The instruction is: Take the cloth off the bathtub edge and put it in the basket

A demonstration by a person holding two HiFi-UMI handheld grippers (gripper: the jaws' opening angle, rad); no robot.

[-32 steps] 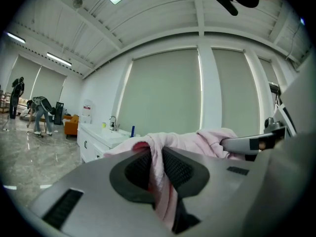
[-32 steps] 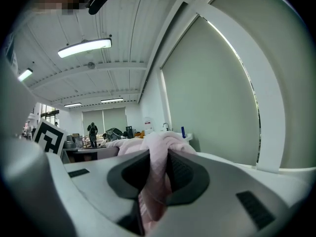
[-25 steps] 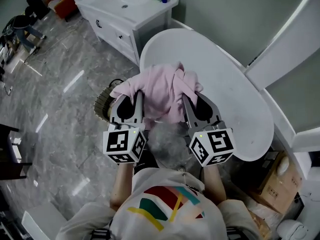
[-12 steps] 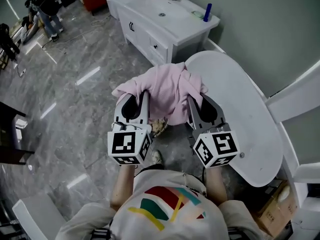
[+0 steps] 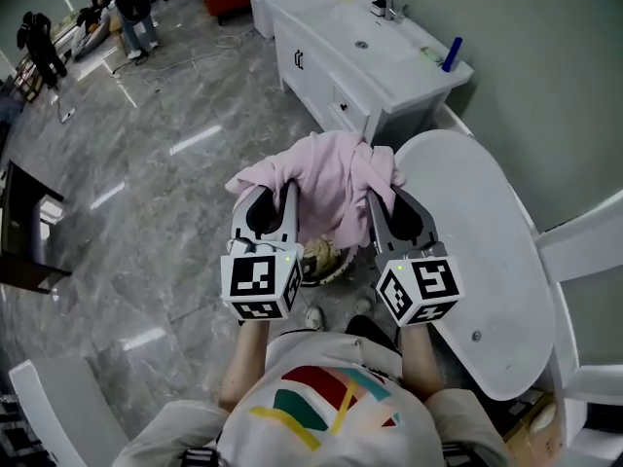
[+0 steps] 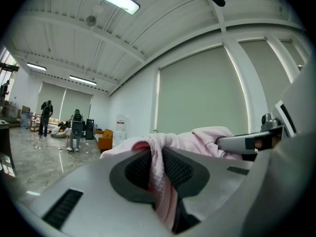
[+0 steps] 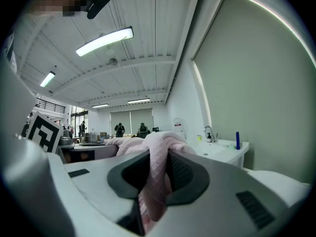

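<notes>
Grey marble floor (image 5: pixel 146 193) is catching light streaks, white sink vanity (image 5: pixel 331 86) is standing at 1 o'clock against a grey-green wall (image 5: pixel 545 86), blue bottle (image 5: pixel 451 54) sitting on its right end. People (image 5: pixel 131 8) are standing at 11 o'clock; tube lights (image 7: pixel 103 41) are glowing on the white ceiling.

White short-sleeved T-shirt (image 5: pixel 292 358); pale grey moulded-plastic left gripper (image 5: pixel 278 193) and right gripper (image 5: pixel 383 197).
The shirt carries curved red, green, yellow and teal stripes. Each gripper has a smooth rounded shell, dark ribbed pads lining its jaws, and a white cube (image 5: pixel 261 282) at its rear end printed with black square markers.
</notes>
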